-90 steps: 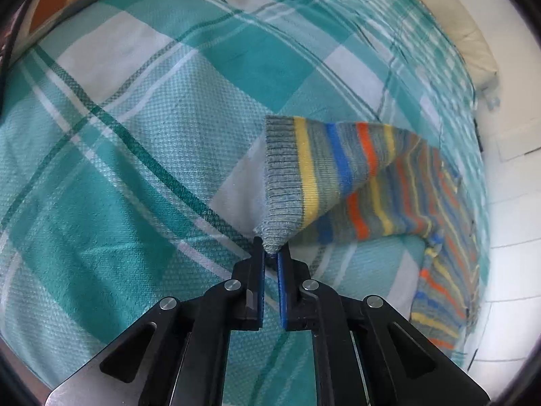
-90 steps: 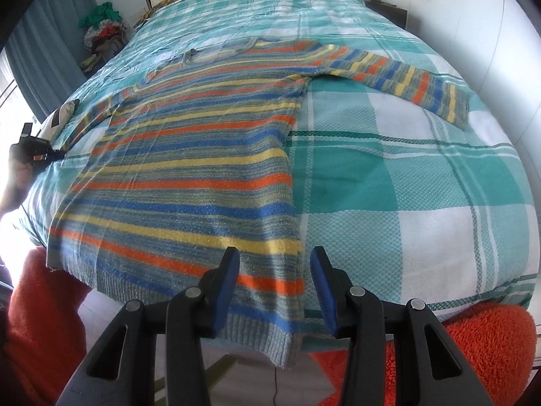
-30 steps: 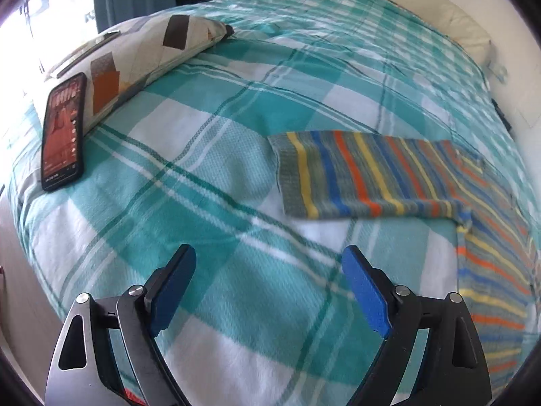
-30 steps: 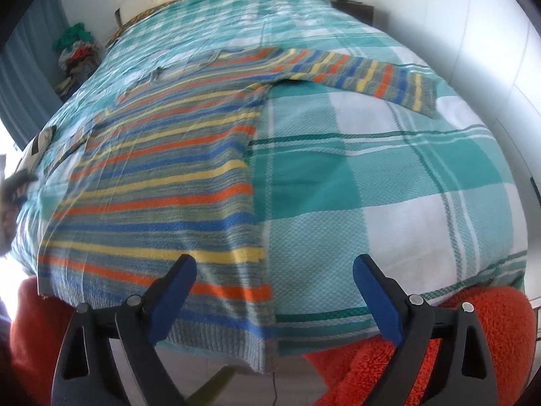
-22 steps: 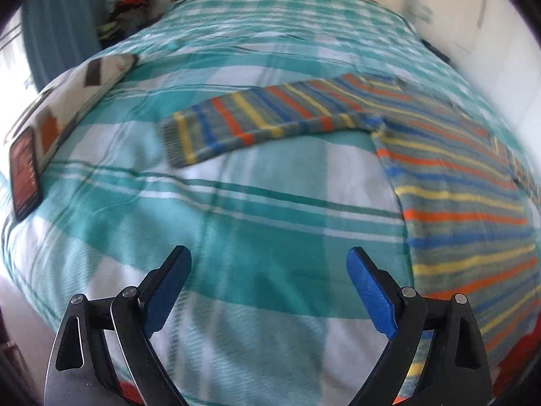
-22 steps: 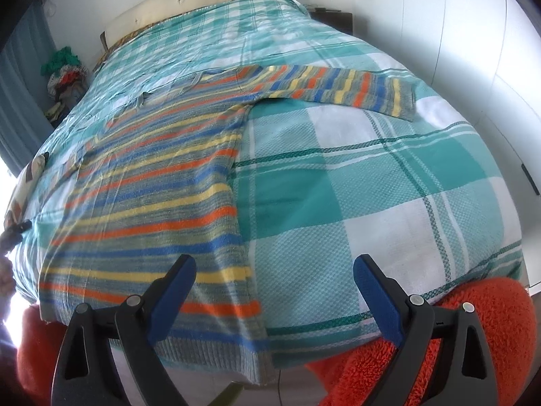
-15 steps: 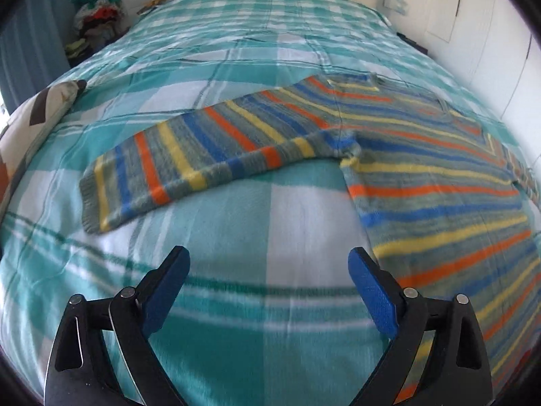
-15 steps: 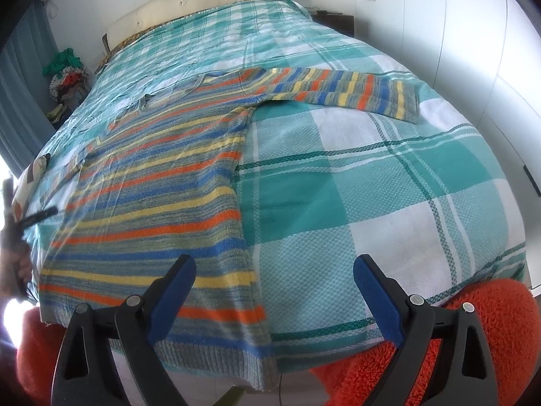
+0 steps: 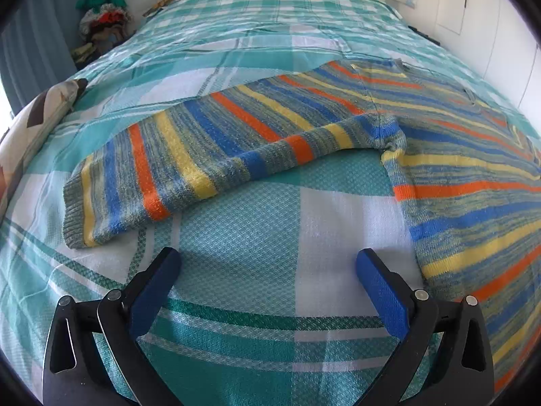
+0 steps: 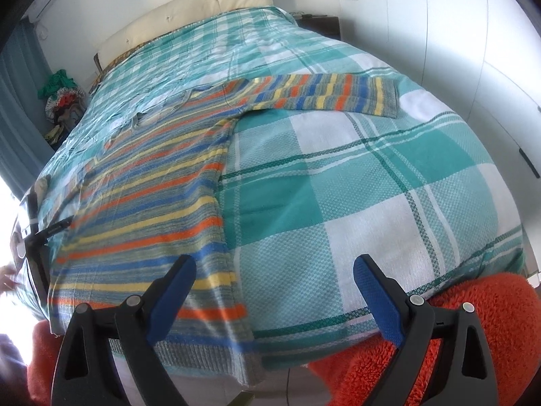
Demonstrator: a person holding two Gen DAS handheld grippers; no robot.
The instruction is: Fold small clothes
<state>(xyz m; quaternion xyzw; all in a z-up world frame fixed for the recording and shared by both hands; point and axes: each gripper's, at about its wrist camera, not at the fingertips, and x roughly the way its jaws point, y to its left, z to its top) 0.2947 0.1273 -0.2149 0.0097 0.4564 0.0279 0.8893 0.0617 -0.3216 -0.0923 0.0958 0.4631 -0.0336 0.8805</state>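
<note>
The bed (image 9: 236, 304) carried the striped sweater (image 10: 142, 203), spread flat with both sleeves out and its hem at the bed's near edge. The left sleeve (image 9: 175, 165) lay across the bed, cuff pointing away from the body. The left gripper (image 9: 267, 284), its jaws just opened wide and empty, hung near that sleeve; the right gripper (image 10: 274, 280) gaped empty over the hem. The soft, light knit would probably drape and stretch, so ribbed cuff or hem corners looked the surest holds.
</note>
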